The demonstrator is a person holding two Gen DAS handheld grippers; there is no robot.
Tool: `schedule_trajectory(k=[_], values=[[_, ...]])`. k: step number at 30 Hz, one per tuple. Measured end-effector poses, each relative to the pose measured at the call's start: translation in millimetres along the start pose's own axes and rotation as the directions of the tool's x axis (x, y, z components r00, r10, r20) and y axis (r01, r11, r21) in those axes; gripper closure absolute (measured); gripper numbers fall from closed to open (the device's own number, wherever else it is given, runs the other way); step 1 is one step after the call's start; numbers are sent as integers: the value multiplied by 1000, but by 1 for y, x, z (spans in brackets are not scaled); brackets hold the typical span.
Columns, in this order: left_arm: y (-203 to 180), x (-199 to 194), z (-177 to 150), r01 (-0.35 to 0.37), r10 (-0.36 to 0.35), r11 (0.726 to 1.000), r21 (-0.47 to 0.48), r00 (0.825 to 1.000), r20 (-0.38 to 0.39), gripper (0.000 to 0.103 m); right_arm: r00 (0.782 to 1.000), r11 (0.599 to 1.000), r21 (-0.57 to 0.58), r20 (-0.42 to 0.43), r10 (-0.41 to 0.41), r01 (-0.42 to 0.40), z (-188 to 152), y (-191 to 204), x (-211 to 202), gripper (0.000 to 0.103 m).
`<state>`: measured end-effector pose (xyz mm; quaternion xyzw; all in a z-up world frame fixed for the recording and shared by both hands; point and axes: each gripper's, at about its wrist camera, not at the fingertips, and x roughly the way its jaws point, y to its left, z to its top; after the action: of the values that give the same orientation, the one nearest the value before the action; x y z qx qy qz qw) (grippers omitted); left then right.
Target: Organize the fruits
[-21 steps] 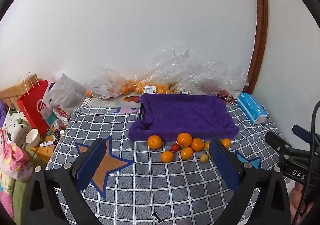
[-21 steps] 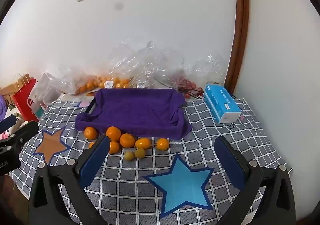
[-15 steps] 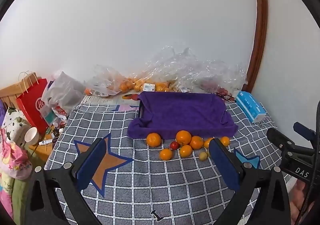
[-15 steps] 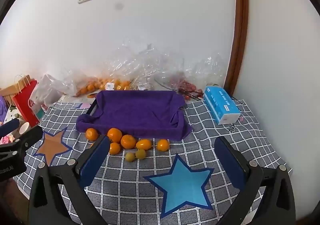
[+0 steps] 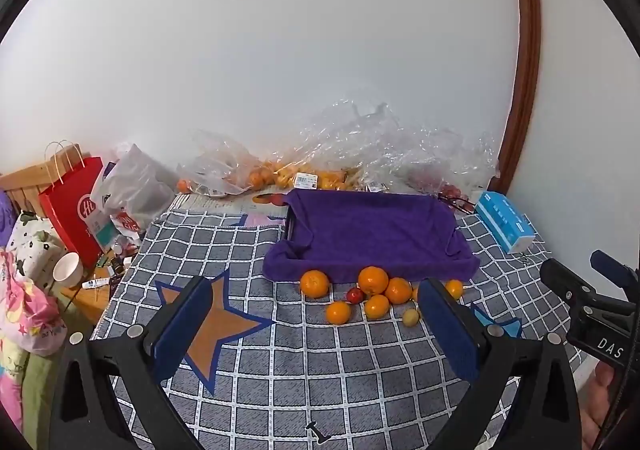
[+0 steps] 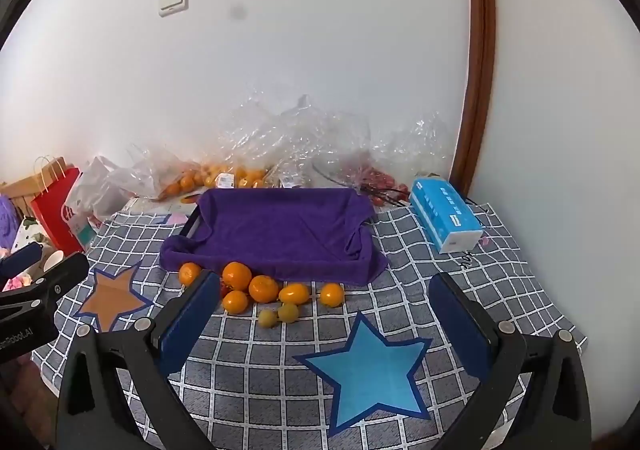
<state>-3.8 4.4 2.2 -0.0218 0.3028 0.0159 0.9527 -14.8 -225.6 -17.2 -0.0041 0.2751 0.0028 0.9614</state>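
1. While both tools hang above the checked cloth [image 5: 304, 370], the fruit cluster [image 5: 372, 294] sits slightly lower and nearer in the left wrist view than a moment ago, so the hands appear to have eased toward it.
2. Left gripper [image 5: 316, 326] stands fully spread with nothing between its blue pads; right gripper [image 6: 332, 322] is likewise wide and empty.
3. Oranges, a small red fruit [image 5: 355, 295] and two yellowish ones [image 6: 277, 316] lie loose on the cloth, just in front of the purple-towel tray [image 6: 280, 230], some touching its front edge.
4. Nothing lies inside the tray, so sorting has probably not begun.
5. Judging by the drift, the next step is likely a reach for one of the front fruits; round fruit may roll if nudged.
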Motion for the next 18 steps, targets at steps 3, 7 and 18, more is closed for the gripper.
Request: schedule_trajectory(k=[3, 7, 18], values=[[0, -1, 0, 3, -3, 1000, 4, 1000, 1, 0, 1000, 1000, 2, -2, 3, -3, 1, 0, 1, 1], [0, -2, -2, 2, -2, 1000, 2, 1000, 4, 0, 1000, 1000, 11, 2, 9, -9, 1, -2, -1, 1], [-1, -5, -2, 0, 0, 1000, 7, 1000, 9, 0, 1000, 1000, 20, 13, 11, -11, 1, -5, -5, 1]])
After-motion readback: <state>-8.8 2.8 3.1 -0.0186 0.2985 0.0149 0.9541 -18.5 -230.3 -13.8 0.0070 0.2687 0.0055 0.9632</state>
